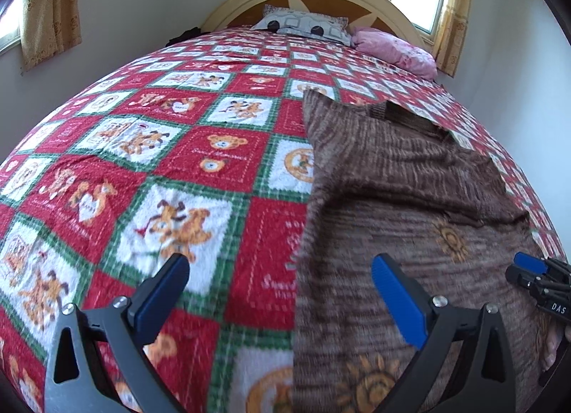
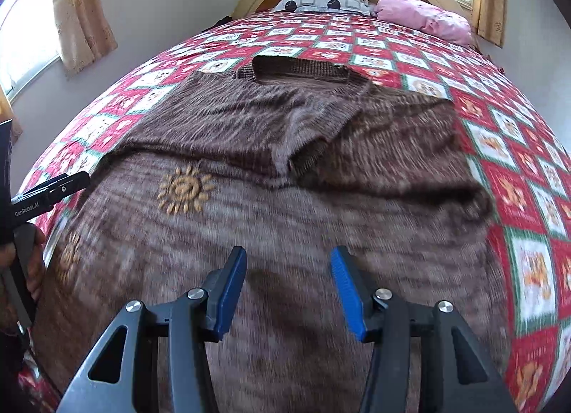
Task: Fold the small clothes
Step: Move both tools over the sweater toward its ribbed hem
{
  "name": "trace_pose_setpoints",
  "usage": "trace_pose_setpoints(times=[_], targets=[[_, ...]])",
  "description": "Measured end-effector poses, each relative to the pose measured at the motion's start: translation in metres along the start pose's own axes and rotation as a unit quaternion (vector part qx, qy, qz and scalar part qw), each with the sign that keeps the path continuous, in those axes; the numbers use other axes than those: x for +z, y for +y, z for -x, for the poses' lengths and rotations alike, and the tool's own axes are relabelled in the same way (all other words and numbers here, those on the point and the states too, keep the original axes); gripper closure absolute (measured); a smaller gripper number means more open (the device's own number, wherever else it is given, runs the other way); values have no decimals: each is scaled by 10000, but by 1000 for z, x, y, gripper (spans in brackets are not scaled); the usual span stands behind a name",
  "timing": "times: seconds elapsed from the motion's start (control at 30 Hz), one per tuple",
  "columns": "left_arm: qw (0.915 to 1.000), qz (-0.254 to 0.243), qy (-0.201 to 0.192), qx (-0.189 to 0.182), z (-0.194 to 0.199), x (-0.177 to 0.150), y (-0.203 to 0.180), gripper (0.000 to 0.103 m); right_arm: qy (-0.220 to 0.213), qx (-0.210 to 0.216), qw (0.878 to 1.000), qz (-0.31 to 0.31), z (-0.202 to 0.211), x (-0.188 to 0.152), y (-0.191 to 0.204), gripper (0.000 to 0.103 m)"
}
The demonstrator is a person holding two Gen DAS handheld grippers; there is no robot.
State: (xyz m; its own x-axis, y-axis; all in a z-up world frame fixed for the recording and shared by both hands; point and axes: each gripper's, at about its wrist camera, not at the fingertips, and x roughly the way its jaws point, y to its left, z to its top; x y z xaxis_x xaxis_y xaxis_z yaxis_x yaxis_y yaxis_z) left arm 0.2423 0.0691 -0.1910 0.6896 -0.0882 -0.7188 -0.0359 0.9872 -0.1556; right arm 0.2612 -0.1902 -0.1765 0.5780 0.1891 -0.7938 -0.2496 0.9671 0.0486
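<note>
sweater (image 2: 285,199) hem cut off, weave blurred

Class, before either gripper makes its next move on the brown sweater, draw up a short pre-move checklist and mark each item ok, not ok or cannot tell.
1. Left gripper open, nothing between its fingers: ok.
2. Right gripper open, nothing gripped: ok.
3. Brown sweater lies on the bedspread: ok.
4. Both sleeves folded in over the body: ok.
5. Sweater's near hem in view: not ok, hidden below both views.
6. Sweater clear of the pink pillow: ok.
</note>
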Motion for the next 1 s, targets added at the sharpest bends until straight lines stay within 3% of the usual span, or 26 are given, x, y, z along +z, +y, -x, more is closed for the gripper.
trace_pose_setpoints(times=[0.43, 0.7, 1.0], targets=[[9976, -695, -62, 28, 41, -47, -25, 0, -103, -92, 9998, -142, 47, -59, 0, 50], [9955, -938, 122, -10, 52, -79, -30, 0, -245, -89, 9994, -240, 68, -86, -1, 50], [9958, -897, 117, -110, 76, -100, -31, 0, -176, -135, 9991, -374, 87, -110, -2, 49]])
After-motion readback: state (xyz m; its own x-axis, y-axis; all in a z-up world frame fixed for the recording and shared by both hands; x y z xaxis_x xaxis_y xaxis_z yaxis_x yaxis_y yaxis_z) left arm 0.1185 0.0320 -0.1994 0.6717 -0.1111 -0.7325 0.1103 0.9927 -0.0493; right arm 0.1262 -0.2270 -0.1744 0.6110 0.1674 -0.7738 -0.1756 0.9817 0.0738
